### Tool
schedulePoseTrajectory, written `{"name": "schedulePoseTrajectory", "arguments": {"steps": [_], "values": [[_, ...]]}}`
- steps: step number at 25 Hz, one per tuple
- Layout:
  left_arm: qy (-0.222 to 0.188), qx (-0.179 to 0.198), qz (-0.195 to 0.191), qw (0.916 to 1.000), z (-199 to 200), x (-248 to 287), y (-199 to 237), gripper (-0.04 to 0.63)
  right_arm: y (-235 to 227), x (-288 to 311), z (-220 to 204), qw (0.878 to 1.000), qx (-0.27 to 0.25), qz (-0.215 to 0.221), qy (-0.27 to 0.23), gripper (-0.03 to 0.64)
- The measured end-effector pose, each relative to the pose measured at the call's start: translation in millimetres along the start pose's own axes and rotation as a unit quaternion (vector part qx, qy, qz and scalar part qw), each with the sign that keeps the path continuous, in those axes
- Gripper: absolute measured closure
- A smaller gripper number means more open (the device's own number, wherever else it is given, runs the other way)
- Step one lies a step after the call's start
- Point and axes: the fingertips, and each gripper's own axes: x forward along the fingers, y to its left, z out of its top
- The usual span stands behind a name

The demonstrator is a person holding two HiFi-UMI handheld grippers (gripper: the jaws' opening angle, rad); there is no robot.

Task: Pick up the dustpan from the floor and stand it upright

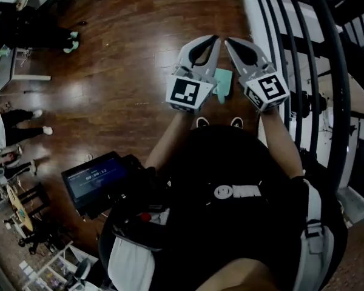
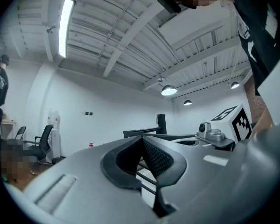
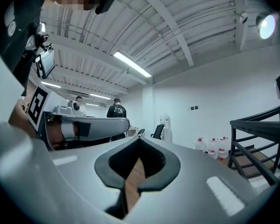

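Two claws [image 1: 216, 38] [image 1: 227, 40]; one teal dustpan [image 1: 223, 85]

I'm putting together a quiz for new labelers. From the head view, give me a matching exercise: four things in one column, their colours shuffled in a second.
Things:
1 dustpan
2 floor
3 railing
4 screen

Colours:
A brown
B blue-lit
C teal
D black

Pairs: 1-C, 2-A, 3-D, 4-B
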Motion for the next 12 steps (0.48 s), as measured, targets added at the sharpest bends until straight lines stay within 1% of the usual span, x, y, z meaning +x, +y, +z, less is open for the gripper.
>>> {"name": "schedulePoseTrajectory", "arguments": {"steps": [3, 7, 12], "values": [[0.0, 0.001, 0.008, 1.0, 8, 5, 2, 0.583, 0, 6, 9, 1.0, 0.012, 0.016, -0.013, 0.617], [-0.026, 0.01, 0.001, 0.9996, 22, 8, 7, 0.583, 3, 17, 16, 1.0, 0.004, 0.02, -0.02, 0.617], [-0.023, 0.013, 0.01, 0.9996, 24, 9, 7, 0.583, -1, 20, 19, 0.999, 0.01, 0.025, -0.023, 0.617]]}}
